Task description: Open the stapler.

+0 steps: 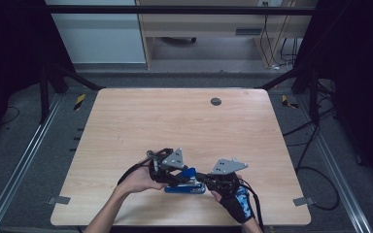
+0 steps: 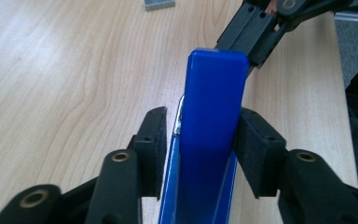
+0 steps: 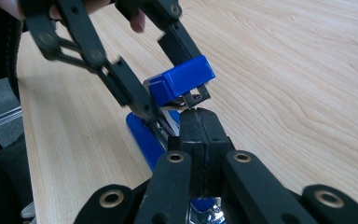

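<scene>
The stapler is glossy bright blue with a silvery metal strip. Both tongs, left and right, are matte black. The table is pale wood-grain; one glove looks black-and-blue patterned.

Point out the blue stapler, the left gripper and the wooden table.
blue plastic stapler (image 2: pixel 212 116): left gripper view, on its raised top arm.
left gripper (image 2: pixel 198 144): left gripper view, midway between its black jaw tips, which flank the stapler's top.
light wooden table (image 1: pixel 175 121): high view, on a bare stretch of its top.
</scene>
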A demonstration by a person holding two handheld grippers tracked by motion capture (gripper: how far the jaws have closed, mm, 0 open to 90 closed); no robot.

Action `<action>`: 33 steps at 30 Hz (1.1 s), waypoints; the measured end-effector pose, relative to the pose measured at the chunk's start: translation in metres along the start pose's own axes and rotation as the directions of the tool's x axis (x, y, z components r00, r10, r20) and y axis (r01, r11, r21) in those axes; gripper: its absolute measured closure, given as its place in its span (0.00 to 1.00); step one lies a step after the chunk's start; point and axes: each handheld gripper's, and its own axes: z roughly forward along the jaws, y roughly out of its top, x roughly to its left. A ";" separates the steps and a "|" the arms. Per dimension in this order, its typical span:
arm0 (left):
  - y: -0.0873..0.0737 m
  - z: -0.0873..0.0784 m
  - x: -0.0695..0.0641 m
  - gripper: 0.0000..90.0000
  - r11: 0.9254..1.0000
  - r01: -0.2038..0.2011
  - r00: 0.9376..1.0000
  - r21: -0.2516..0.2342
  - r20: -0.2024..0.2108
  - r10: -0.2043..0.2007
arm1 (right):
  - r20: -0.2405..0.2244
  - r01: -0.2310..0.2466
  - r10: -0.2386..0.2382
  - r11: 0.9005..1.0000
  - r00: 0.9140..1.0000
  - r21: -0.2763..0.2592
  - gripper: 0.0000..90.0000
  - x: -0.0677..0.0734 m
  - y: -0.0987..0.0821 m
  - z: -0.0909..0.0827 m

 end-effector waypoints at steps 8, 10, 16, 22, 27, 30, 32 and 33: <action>-0.009 -0.024 -0.006 0.54 0.997 0.044 0.998 -0.065 -0.034 -0.047 | -0.002 -0.008 0.008 1.000 1.000 -0.003 1.00 0.000 0.000 0.000; -0.016 -0.033 -0.006 0.55 0.990 0.084 0.995 -0.112 -0.052 -0.091 | 0.000 -0.007 0.007 1.000 1.000 -0.001 1.00 0.000 0.000 0.000; -0.026 -0.040 -0.005 0.57 0.973 0.159 0.977 -0.168 -0.116 -0.180 | 0.001 -0.006 0.006 1.000 1.000 0.002 1.00 0.001 0.000 0.002; -0.041 -0.047 -0.005 0.65 0.920 0.262 0.912 -0.292 -0.238 -0.335 | 0.002 -0.008 0.008 1.000 1.000 0.001 1.00 0.001 -0.001 0.002; -0.049 -0.046 -0.019 0.73 0.870 0.300 0.851 -0.391 -0.303 -0.429 | -0.003 -0.012 0.012 1.000 1.000 0.001 1.00 0.001 -0.001 0.002; -0.058 -0.042 -0.032 0.76 0.846 0.311 0.813 -0.432 -0.341 -0.473 | -0.004 -0.012 0.012 1.000 1.000 0.003 1.00 0.001 -0.001 0.002; -0.064 -0.038 -0.039 0.79 0.836 0.313 0.791 -0.450 -0.364 -0.492 | -0.004 -0.010 0.010 1.000 1.000 0.003 1.00 0.000 -0.001 0.002; -0.067 -0.036 -0.042 0.80 0.830 0.318 0.781 -0.458 -0.369 -0.503 | -0.005 -0.012 0.012 1.000 1.000 0.004 1.00 0.000 -0.001 0.002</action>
